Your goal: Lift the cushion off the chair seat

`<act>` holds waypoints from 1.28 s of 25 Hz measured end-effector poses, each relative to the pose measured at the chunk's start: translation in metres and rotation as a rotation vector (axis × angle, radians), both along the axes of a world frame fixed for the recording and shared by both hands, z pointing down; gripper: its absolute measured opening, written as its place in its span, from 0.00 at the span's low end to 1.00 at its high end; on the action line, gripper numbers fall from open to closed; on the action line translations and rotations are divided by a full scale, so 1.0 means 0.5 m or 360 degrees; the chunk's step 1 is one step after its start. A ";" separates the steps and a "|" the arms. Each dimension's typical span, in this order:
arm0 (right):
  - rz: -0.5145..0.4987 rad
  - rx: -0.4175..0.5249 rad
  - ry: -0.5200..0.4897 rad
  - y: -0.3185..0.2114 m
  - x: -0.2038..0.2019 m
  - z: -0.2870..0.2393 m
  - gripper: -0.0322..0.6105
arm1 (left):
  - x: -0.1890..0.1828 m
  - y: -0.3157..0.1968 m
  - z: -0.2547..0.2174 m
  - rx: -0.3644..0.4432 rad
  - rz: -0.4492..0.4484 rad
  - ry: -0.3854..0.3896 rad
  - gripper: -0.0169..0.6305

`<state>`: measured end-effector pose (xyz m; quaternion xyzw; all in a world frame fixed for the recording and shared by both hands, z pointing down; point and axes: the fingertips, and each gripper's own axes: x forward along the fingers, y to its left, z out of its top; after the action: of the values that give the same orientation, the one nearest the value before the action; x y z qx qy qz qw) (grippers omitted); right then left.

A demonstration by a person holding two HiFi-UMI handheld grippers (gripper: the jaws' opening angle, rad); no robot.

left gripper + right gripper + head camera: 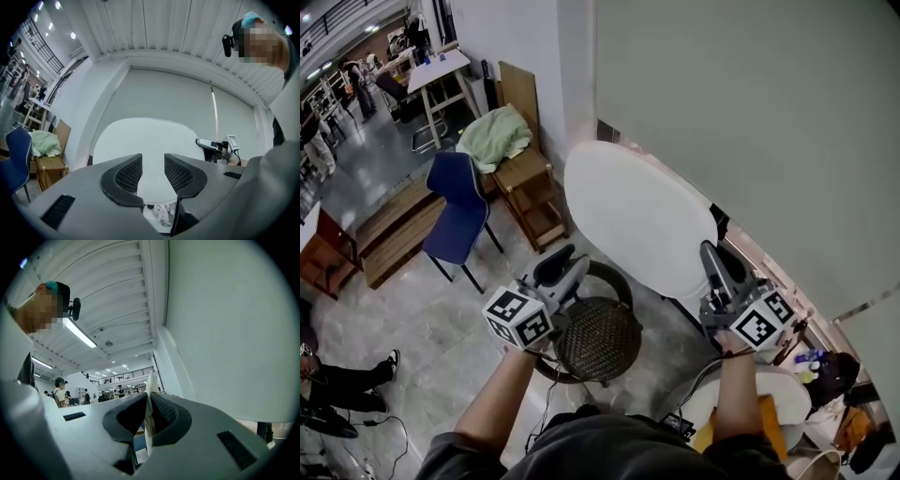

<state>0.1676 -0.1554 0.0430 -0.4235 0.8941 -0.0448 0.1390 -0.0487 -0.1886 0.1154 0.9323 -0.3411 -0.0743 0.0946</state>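
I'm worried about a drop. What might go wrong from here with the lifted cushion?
The right claw pinches only a thin edge of the round white cushion, so it may slip out. Then the left claw alone would carry it. The cushion also seems close to the pale wall panel and may brush it.

Room as I see it from the head view: a pale grey wall [750,112] at right and a marbled grey floor [412,309] below. At left I note a blue chair [455,211], a wooden stool [530,192] bearing a green cloth [495,136], a low wooden bench [394,234] and, farther off, a white table [441,67]. Right gripper view: ribbed ceiling [108,291], strip light [79,333], railed balcony [126,374].
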 end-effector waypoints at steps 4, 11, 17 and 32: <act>0.0004 0.0010 -0.0015 0.004 -0.006 -0.010 0.09 | -0.006 -0.001 -0.008 0.0014 0.0002 0.0016 0.26; 0.0017 -0.0002 -0.0037 0.005 -0.003 -0.011 0.09 | -0.007 0.002 -0.018 0.0017 0.0006 0.0025 0.26; 0.0011 -0.0010 -0.0065 0.016 0.004 -0.009 0.09 | -0.007 0.016 -0.018 0.0014 0.0001 0.0030 0.26; -0.0040 0.0001 -0.0064 0.018 -0.009 -0.015 0.09 | -0.006 0.019 -0.016 -0.0004 -0.0034 0.0048 0.26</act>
<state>0.1632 -0.1464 0.0354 -0.4112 0.8963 -0.0549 0.1564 -0.0515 -0.1793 0.1073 0.9272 -0.3497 -0.0890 0.1001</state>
